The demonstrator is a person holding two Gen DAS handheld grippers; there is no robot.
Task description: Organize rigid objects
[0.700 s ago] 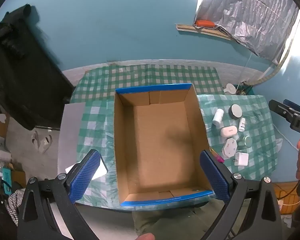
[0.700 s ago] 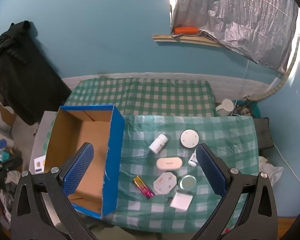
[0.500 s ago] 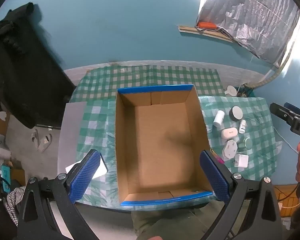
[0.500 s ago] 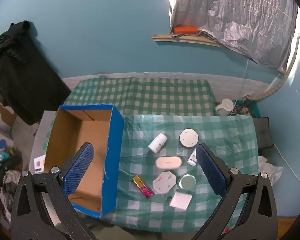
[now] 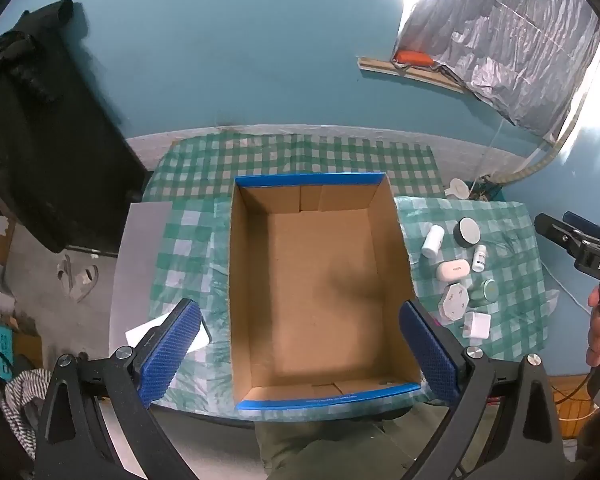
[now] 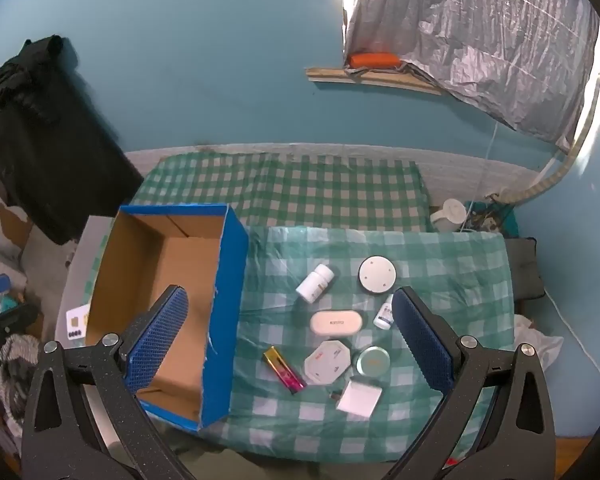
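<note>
A: Where is open room over the surface (image 6: 452, 256)?

B: In the right wrist view, the checked cloth from 12 to 2 o'clock of the cluster lies bare. The cardboard box (image 6: 224, 300) walls off the 9 o'clock side.

A: Inside the cluster?

B: Tight. The oval case (image 6: 336, 322), octagonal piece (image 6: 327, 362) and round tin (image 6: 373, 361) sit just beside one another; the white bottle (image 6: 315, 283) and round disc (image 6: 377, 274) stand farther apart.

A: The box?

B: Its interior (image 5: 320, 288) is unobstructed from above.
</note>
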